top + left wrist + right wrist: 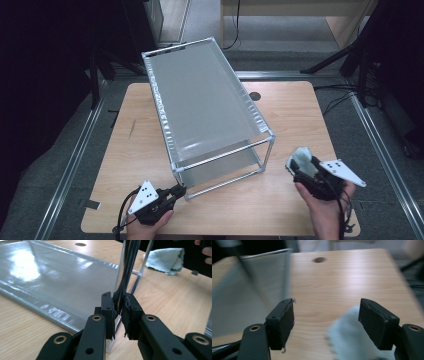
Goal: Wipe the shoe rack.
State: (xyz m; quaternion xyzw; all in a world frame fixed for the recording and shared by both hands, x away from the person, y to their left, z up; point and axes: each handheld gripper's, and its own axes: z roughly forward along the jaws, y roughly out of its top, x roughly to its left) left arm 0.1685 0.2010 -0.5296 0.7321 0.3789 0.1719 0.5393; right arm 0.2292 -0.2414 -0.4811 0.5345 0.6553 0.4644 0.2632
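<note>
Here the rack (pixel 207 107) runs lengthwise away, left hand-held gripper (pixel 176 192) clamping its near post, right hand-held gripper (pixel 300 165) agape.

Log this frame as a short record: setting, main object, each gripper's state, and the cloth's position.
setting: wooden table
main object: metal-framed rack with grey sheet shelves, standing on the table
left gripper: jaws shut on the rack's near corner post
right gripper: jaws open, hovering at the cloth
cloth: pale, crumpled, on the table right of the rack

Lab-like recording space: aluminium rails (pixel 75 150), tripod legs (pixel 340 55), bare table (pixel 295 115).
</note>
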